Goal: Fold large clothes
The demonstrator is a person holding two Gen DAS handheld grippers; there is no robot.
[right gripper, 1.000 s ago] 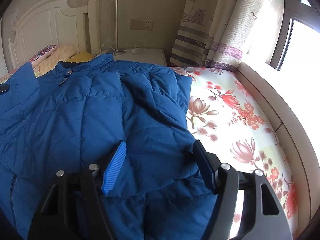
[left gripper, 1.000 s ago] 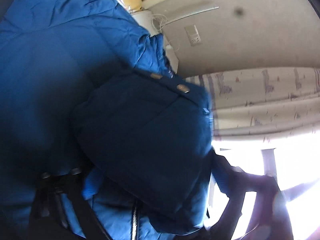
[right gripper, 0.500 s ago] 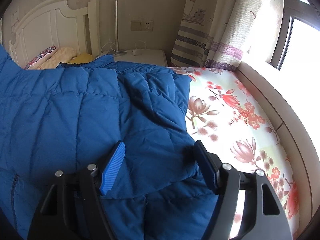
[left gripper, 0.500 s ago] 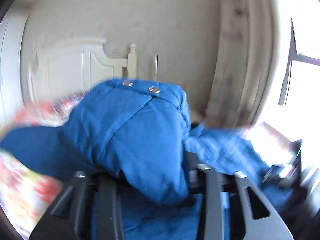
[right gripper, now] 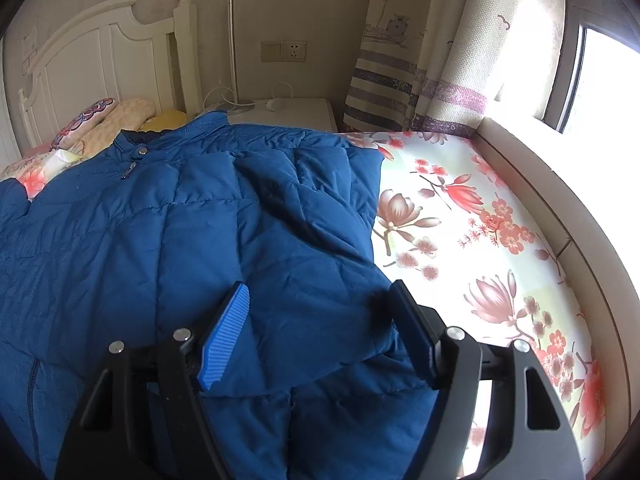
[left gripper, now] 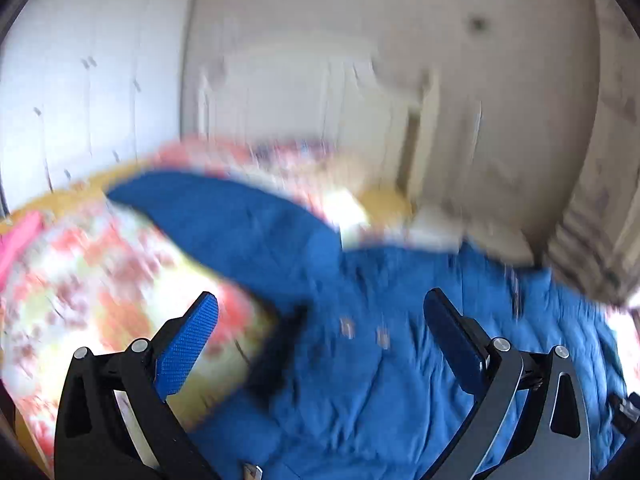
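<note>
Left gripper (left gripper: 320, 312) with jaws opening, spread wide and gripping nothing, above the blue padded jacket (left gripper: 360, 360) that lies blurred beneath and ahead of its fingers, one sleeve (left gripper: 224, 216) stretched out ahead to the left over the floral bedsheet (left gripper: 92, 280). Right gripper (right gripper: 320, 300) parted about midway astride a folded-over jacket panel (right gripper: 312, 280), fabric between the fingers, pads not seen pressing on it. Ahead of that claw, the collar (right gripper: 136, 140) near the pillows (right gripper: 108, 120) and white headboard (right gripper: 100, 56); to its right, bare flowered sheet (right gripper: 460, 220), then curtain (right gripper: 420, 60).

Window glare right; left view motion-blurred.
</note>
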